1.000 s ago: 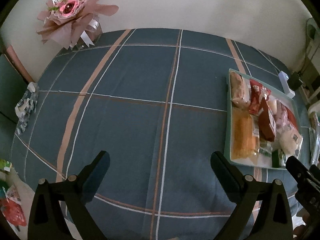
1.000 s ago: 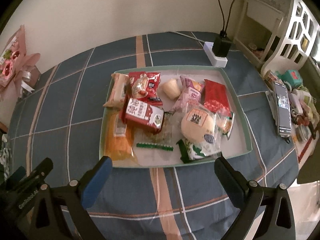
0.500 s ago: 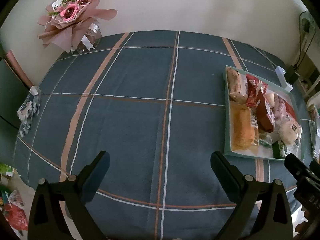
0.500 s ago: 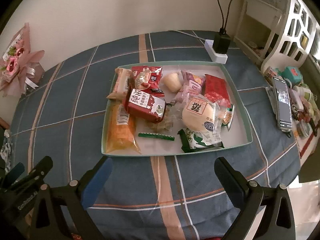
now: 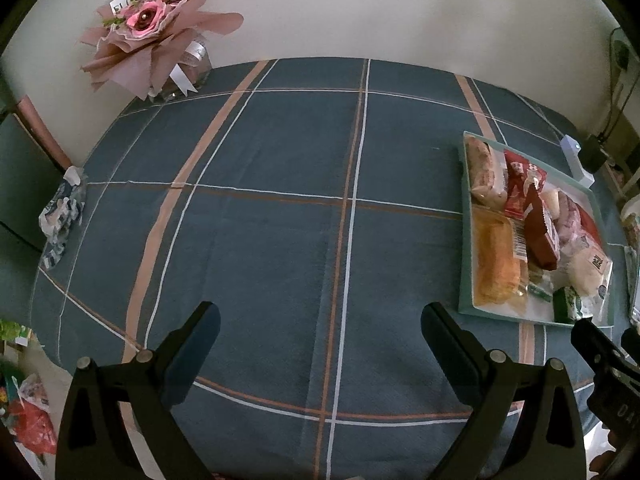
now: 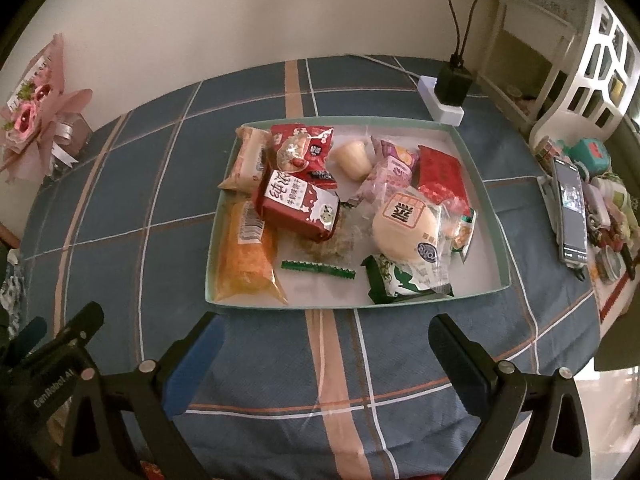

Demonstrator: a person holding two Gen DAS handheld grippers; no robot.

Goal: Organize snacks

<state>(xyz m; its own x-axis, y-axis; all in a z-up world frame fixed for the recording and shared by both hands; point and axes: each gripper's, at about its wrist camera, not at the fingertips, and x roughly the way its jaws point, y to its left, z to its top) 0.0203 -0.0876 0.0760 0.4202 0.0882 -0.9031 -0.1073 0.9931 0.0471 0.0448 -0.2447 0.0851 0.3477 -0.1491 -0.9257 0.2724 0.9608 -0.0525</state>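
Note:
A pale green tray [image 6: 486, 196] on the blue checked tablecloth holds several snacks: an orange packet [image 6: 244, 256], a red milk-snack box [image 6: 298, 206], a round white bun in clear wrap [image 6: 406, 222], a red chip bag [image 6: 302, 150], a small green stick [image 6: 318, 269]. My right gripper [image 6: 326, 340] is open and empty, just in front of the tray's near edge. My left gripper [image 5: 320, 328] is open and empty over bare cloth, with the tray [image 5: 464, 216] to its right.
A pink flower bouquet [image 5: 154, 36] stands at the table's far left by the wall. A white power strip with a black charger [image 6: 446, 92] lies behind the tray. A phone [image 6: 572, 208] and small clutter line the right edge. A crumpled wrapper [image 5: 62, 216] lies at the left edge.
Both grippers have pulled back and risen a little, so the tray and table look slightly farther away. Both stay open. Nothing on the tray moved.

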